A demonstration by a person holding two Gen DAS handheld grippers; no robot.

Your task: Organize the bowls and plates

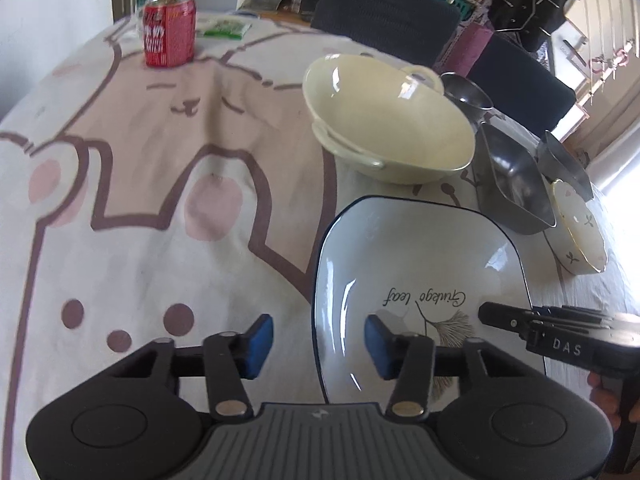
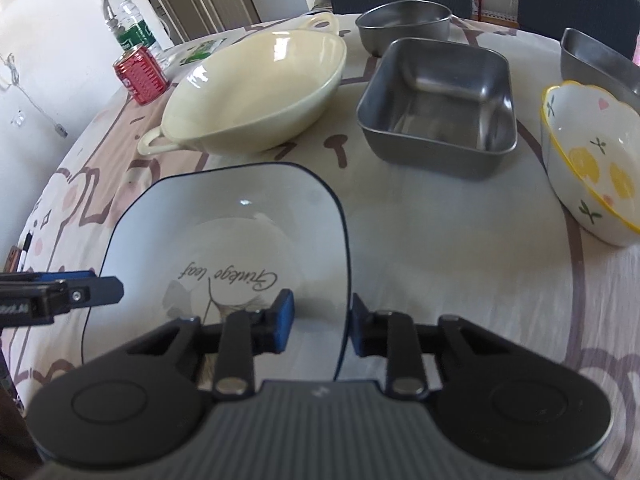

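Both grippers straddle opposite rims of the square plate [image 2: 224,232]. The left gripper [image 1: 319,346] and right gripper [image 2: 322,326] stand open, holding nothing. Next they likely need to pinch, then lift.

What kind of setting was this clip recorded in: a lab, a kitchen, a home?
Most likely a home dining area. A cartoon-bear tablecloth covers the table, upholstered chairs stand at its far side, and household dishes sit out, such as the cream two-handled bowl, beside a red drink can.

Both wrist views look forward and down, close over the surface [image 1: 160,200]; they share the square plate [image 1: 420,280] [image 2: 224,232] from opposite sides.
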